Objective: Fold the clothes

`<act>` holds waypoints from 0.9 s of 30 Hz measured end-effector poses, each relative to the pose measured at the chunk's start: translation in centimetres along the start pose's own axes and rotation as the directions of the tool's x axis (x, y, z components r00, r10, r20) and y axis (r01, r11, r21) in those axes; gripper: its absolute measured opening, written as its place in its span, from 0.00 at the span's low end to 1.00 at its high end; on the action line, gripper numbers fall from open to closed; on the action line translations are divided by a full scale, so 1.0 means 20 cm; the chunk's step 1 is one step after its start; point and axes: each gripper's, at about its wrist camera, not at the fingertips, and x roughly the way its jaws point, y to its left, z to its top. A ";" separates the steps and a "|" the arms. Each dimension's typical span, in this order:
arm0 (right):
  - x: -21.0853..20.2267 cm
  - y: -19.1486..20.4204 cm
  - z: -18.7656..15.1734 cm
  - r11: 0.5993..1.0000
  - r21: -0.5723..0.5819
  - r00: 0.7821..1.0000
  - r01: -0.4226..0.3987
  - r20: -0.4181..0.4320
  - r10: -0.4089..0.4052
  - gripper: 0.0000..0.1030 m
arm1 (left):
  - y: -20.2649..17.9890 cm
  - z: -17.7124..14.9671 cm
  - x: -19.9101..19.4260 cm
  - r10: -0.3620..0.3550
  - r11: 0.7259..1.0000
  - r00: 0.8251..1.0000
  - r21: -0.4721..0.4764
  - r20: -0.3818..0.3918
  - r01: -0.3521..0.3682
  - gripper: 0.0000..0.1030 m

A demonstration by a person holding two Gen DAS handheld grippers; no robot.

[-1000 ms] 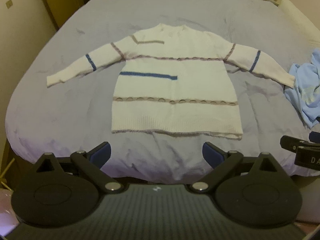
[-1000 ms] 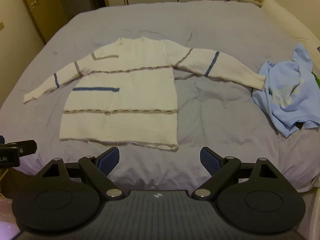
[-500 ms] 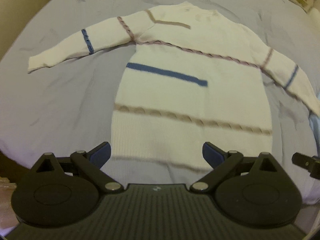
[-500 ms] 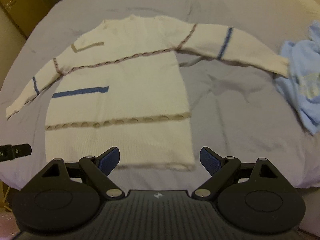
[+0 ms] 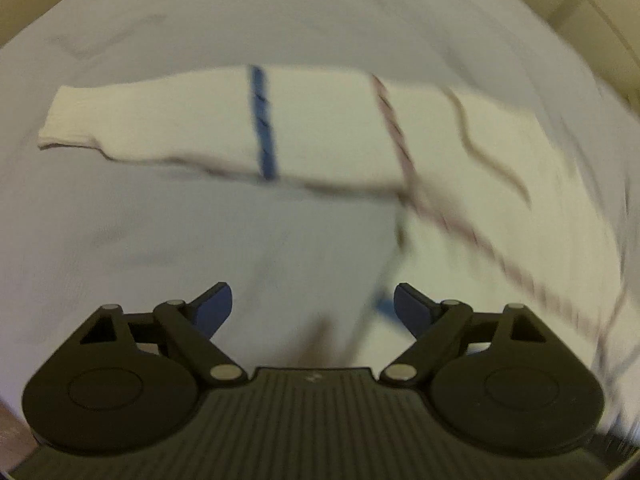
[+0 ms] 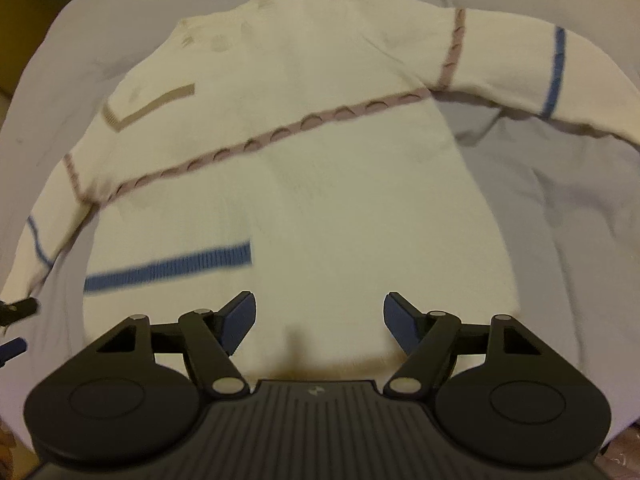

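Grey-sheeted bed (image 6: 560, 208) filling both views, taken as the folding surface; plenty of bare sheet around for turning cloth over; cream sweater (image 6: 304, 168) spread flat across it, front up, both sleeves stretched outward, likely laid so for a tidy sleeve-first fold; left sleeve (image 5: 168, 128) lying straight in the blurred left view, cuff at the far left, blue band across its middle; right sleeve (image 6: 552, 76) reaching off to the right edge; left tongs (image 5: 312, 306) aimed steeply down by the armpit seam, jaws fairly wide yet narrowing, nothing pinched; right tongs (image 6: 319, 316) poised over the lower body of the sweater, jaws likewise narrowing, only knit beneath, no grip yet.
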 end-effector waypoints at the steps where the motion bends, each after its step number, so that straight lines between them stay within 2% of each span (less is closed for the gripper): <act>1: 0.04 0.01 0.03 1.000 0.009 1.000 0.009 0.005 -0.009 0.73 | 0.05 0.03 0.03 0.006 1.000 1.000 -0.030 0.017 -0.005 0.83; 6: 0.18 0.02 0.14 0.998 0.057 0.998 0.033 0.060 -0.036 0.73 | 0.29 0.16 0.18 0.014 0.982 0.997 -0.190 0.074 0.000 0.82; 10: 0.23 0.01 0.20 0.997 0.057 0.996 0.049 0.065 -0.053 0.74 | 0.52 0.23 0.25 0.040 0.937 0.991 -0.348 0.131 0.008 0.73; 12: 0.26 -0.01 0.20 0.997 0.047 0.996 0.063 0.058 -0.065 0.74 | 0.59 0.27 0.29 0.065 0.917 0.988 -0.400 0.143 -0.003 0.66; 17: 0.33 -0.05 0.18 0.996 0.038 0.997 0.076 0.023 -0.077 0.74 | 0.74 0.32 0.42 0.074 0.862 0.984 -0.506 0.160 0.017 0.64; 20: 0.35 -0.08 0.20 0.996 0.018 0.996 0.082 0.017 -0.083 0.74 | 0.76 0.33 0.45 0.086 0.852 0.980 -0.523 0.182 0.022 0.64; 21: 0.36 -0.09 0.20 0.996 0.010 0.996 0.085 0.020 -0.085 0.74 | 0.75 0.34 0.46 0.095 0.851 0.977 -0.524 0.189 0.019 0.57; 22: 0.35 -0.10 0.21 0.996 0.005 0.996 0.088 0.026 -0.088 0.74 | 0.73 0.36 0.46 0.115 0.856 0.974 -0.518 0.197 0.004 0.44; 23: 0.35 -0.11 0.22 0.996 0.002 0.995 0.093 0.035 -0.093 0.74 | 0.70 0.37 0.46 0.131 0.864 0.971 -0.503 0.200 -0.012 0.14; 24: 0.34 -0.13 0.23 0.995 0.003 0.994 0.100 0.044 -0.100 0.74 | 0.66 0.38 0.44 0.131 0.876 0.968 -0.482 0.216 -0.011 0.09; 27: 0.32 -0.19 0.26 0.993 0.018 0.991 0.118 0.069 -0.119 0.74 | 0.50 0.42 0.31 0.127 0.927 0.947 -0.374 0.296 -0.007 0.06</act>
